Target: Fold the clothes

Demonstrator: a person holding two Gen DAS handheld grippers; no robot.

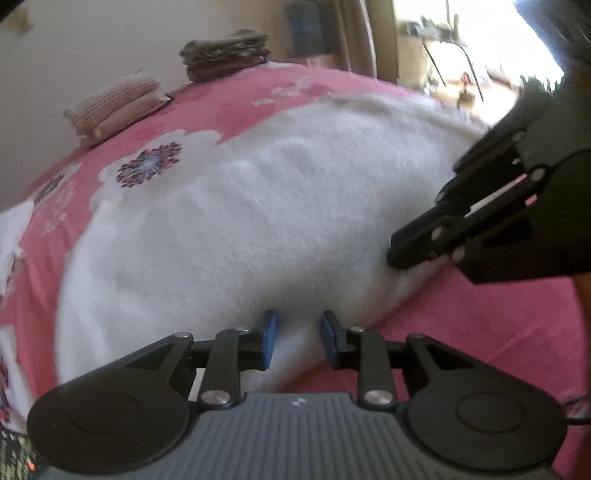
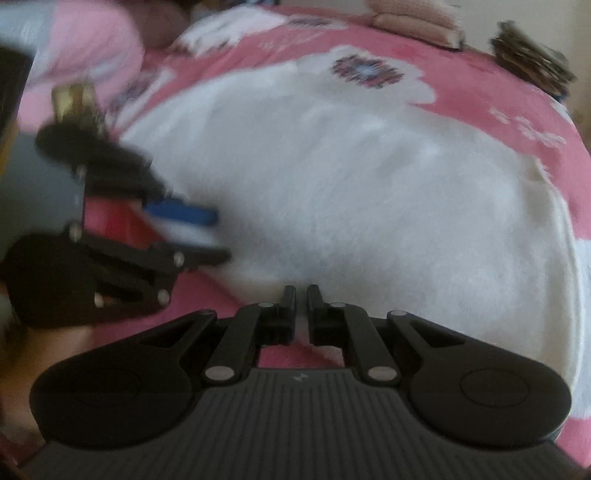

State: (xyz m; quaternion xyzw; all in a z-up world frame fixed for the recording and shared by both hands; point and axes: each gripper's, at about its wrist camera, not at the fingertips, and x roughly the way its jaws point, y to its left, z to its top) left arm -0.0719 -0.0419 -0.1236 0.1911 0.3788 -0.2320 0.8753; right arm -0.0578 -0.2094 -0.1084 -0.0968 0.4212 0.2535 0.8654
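A white fluffy cloth lies spread over a pink flowered bedcover. My left gripper stands at the cloth's near edge. Its blue pads are apart, with the white cloth showing between them and not pinched. My right gripper is at the same edge, further right in the left wrist view. Its black fingers are almost together, and a thin strip of the white cloth sits in the slit between them. Both views are blurred.
A stack of folded dark clothes and a folded beige knit lie at the far side of the bed by the wall. A pink pillow is at one end. A bright window is behind.
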